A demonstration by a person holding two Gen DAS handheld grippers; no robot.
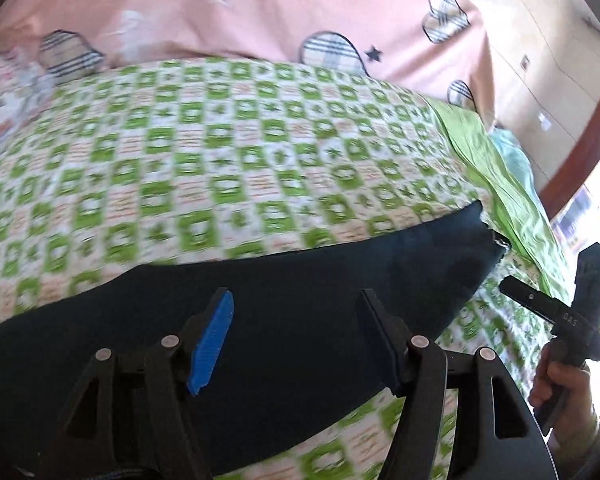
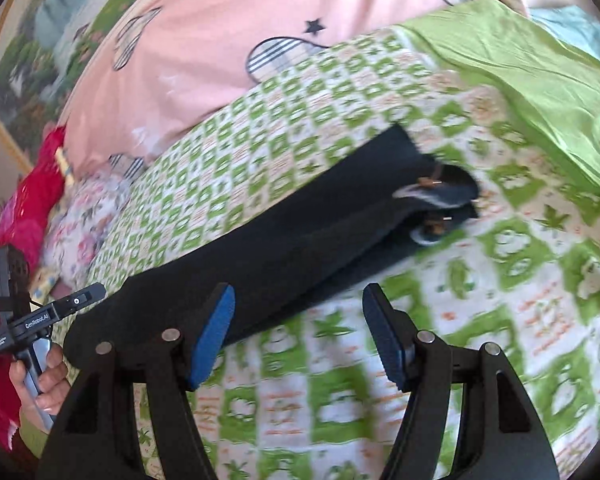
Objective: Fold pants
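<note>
The dark pants (image 1: 284, 280) lie lengthwise across the bedspread (image 1: 228, 152), just ahead of the left gripper (image 1: 296, 336) and right gripper (image 2: 300, 336), both half-open and empty.

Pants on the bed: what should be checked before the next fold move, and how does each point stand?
1. Left claw open, nothing pinched: ok.
2. Right claw open, nothing pinched: ok.
3. Dark pants already folded into a long strip on the green checked bedspread: ok.
4. Waistband end lying neat: not ok, the layers gape.
5. Far end of the strip aligned: cannot tell.
</note>
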